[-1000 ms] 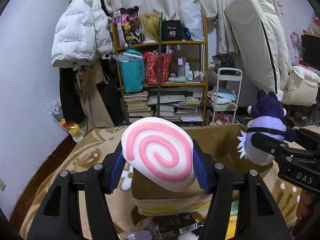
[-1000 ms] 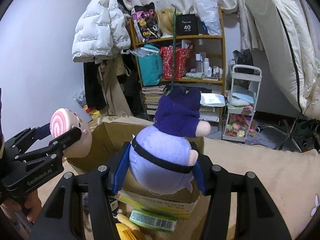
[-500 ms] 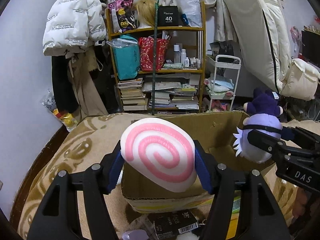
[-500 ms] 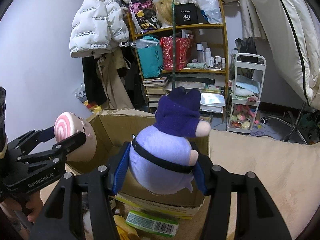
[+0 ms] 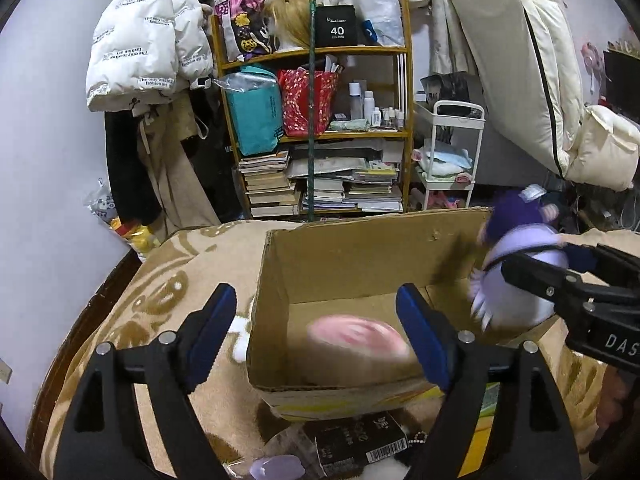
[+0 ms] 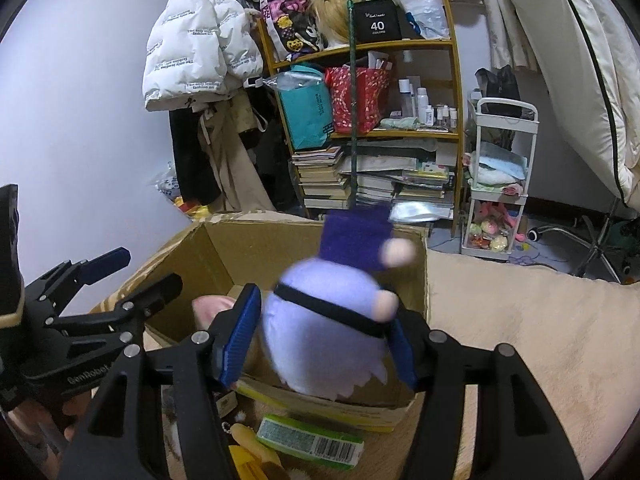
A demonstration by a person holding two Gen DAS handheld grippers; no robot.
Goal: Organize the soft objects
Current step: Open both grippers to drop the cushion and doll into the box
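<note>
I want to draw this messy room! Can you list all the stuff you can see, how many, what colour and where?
Pink swirl plushie: one, pink and white, blurred, inside the box.
Purple plushie: one, lilac with dark purple top, between the right gripper's pads over the box.
Cardboard box: one, brown, open, on the blanket.
Blanket: one, tan patterned, under the box.
Shelf: one, wooden, holding books, teal and red bags, bottles.
Puffer jacket: one, white, hanging left.
Cart: one, white, right of the shelf.
Left gripper: black, blue pads, open.
Right gripper: black, blue pads.
</note>
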